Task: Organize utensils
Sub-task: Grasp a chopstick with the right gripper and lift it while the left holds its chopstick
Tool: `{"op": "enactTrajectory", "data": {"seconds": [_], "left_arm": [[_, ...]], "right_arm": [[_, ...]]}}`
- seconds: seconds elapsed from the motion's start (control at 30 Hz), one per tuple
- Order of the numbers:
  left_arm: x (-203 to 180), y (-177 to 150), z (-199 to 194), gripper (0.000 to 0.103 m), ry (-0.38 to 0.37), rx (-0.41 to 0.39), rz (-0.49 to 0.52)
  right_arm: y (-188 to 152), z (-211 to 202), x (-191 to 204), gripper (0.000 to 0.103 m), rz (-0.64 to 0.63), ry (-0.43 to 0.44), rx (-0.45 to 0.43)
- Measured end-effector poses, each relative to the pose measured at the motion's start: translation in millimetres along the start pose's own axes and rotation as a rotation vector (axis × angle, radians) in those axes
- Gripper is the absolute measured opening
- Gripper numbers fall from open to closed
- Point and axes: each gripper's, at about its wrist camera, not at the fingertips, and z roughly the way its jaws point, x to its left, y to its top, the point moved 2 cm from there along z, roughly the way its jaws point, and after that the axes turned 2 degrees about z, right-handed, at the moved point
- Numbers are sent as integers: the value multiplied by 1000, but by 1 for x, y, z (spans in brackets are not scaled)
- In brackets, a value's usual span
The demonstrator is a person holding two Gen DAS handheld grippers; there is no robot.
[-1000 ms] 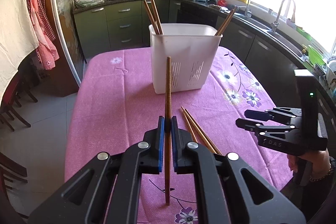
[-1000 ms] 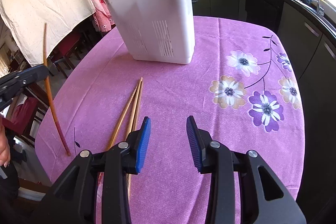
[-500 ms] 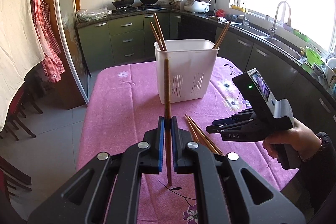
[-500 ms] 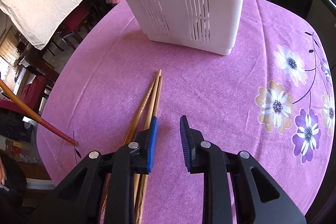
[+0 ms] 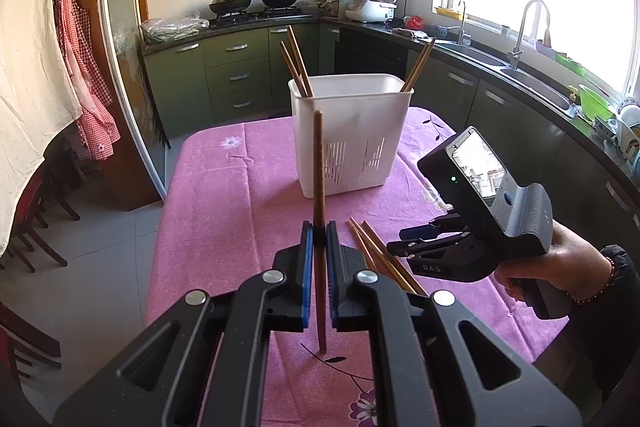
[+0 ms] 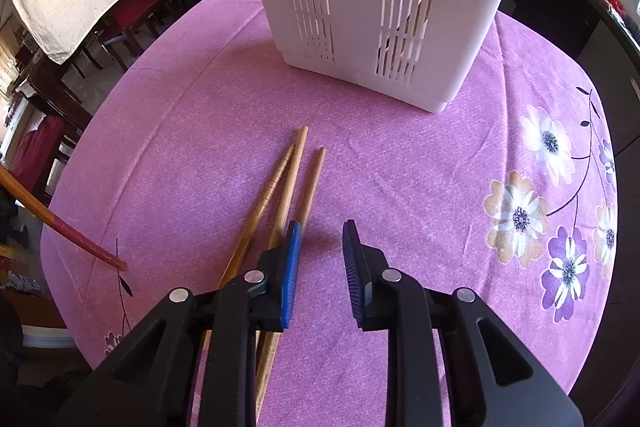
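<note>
Above pink cloth, left gripper (image 5: 317,239) clamps upright brown chopstick (image 5: 318,163); right gripper (image 6: 319,233) gapes.

A: What's the left gripper (image 5: 319,245) got?
B: One chopstick (image 5: 318,187), upright, pinched between its jaws.
A: And the rest?
B: Loose chopsticks (image 5: 370,247) lie near the tabletop's (image 5: 224,203) right edge, under the right gripper (image 5: 404,241). The bin (image 5: 352,135) stands behind, toward the far edge.

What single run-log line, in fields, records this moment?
left gripper: shut on chopstick, upright | right gripper: open, over loose chopsticks on tablecloth | white holder: three chopsticks inside
</note>
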Motion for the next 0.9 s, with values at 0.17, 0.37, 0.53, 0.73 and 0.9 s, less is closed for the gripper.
{"op": "enactTrajectory", "data": {"seconds": [0.17, 0.37, 0.53, 0.73, 0.9], "left_arm": [[0, 0, 0, 6, 4, 2, 0], [-2, 0, 1, 6, 2, 3, 9], [-4, 0, 1, 6, -4, 9, 15], [-4, 0, 2, 6, -2, 13, 16], [-2, 0, 2, 7, 7, 16, 22]], "right_arm": [[1, 6, 10, 21, -57, -48, 10], [4, 9, 14, 22, -57, -68, 7], [-1, 6, 5, 7, -29, -49, -12], [-13, -50, -10, 6, 27, -17, -178], [-34, -118, -16, 6, 67, 24, -368]]}}
